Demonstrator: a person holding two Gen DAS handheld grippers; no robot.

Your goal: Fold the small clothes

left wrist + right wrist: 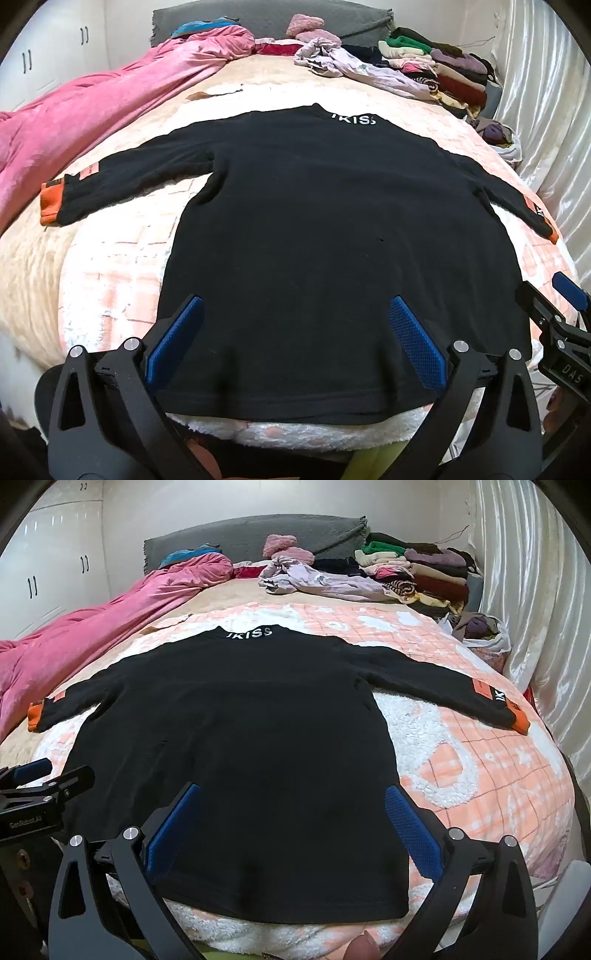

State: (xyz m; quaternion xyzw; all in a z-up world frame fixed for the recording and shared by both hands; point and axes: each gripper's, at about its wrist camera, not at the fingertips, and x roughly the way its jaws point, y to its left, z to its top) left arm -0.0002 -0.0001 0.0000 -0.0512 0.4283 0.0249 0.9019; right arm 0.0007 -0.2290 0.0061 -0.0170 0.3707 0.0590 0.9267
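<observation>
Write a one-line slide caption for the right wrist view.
Right gripper, jaws wide open, poised over the hem of a black sweater spread flat, sleeves out, on a peach blanket.

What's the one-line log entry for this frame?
stage: pre-fold | sweater: flat on bed, sleeves spread | left gripper: open, over hem | right gripper: open, over hem | held: nothing

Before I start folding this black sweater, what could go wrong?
1. The black long-sleeved sweater lies on a fluffy pink-and-white blanket; a low pinch may catch both.
2. Its hem sits at the bed edge and could slide off.
3. Both open grippers, left gripper and right gripper, hover close together and could collide.
</observation>
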